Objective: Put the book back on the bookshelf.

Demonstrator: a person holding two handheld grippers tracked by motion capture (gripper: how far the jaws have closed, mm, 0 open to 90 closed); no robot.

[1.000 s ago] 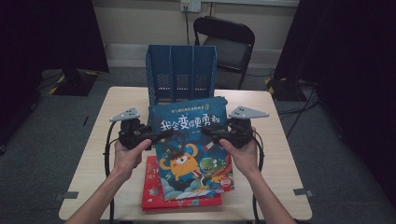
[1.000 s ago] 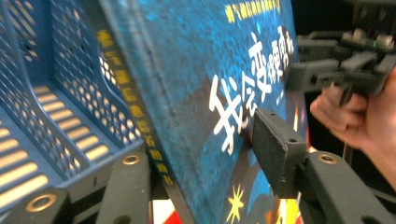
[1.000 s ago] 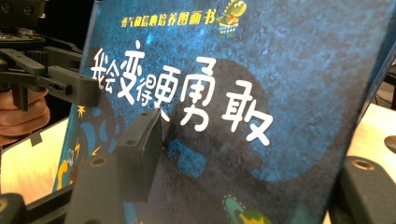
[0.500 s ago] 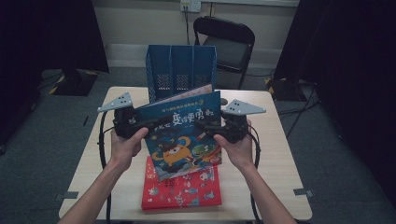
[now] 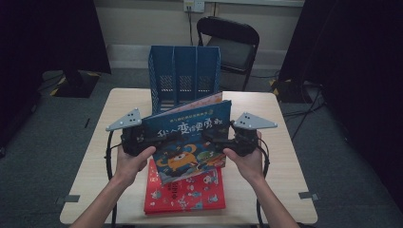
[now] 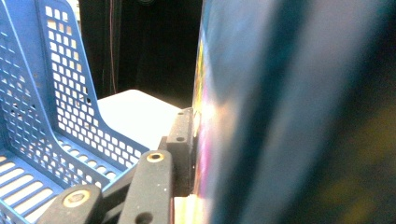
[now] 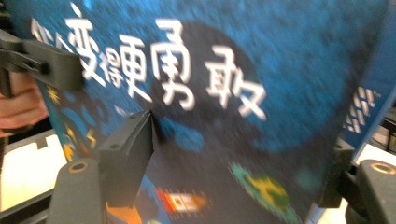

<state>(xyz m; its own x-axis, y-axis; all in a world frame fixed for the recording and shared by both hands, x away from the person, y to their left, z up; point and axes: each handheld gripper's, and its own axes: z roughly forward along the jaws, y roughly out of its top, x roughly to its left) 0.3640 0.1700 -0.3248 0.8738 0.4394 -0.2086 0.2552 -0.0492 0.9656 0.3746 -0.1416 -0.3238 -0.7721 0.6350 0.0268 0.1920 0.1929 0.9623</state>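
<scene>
Your left gripper point(image 5: 164, 137) clamps the blue book point(image 5: 190, 135) at its left edge; your right gripper point(image 5: 214, 138) seems clamped on the right edge. The book is tilted up above the red book point(image 5: 187, 194), with the rack point(image 5: 184, 76) straight ahead beyond its top edge.

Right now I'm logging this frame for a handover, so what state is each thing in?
blue picture book: lifted off the table, tilted, gripped at both side edges.
left gripper: jaws shut on the book's left edge.
right gripper: jaws shut on the book's right edge.
red book: flat on the table, closed.
blue file rack: upright at the table's far edge, its slots look empty.
folding chair: unfolded, unoccupied.
</scene>
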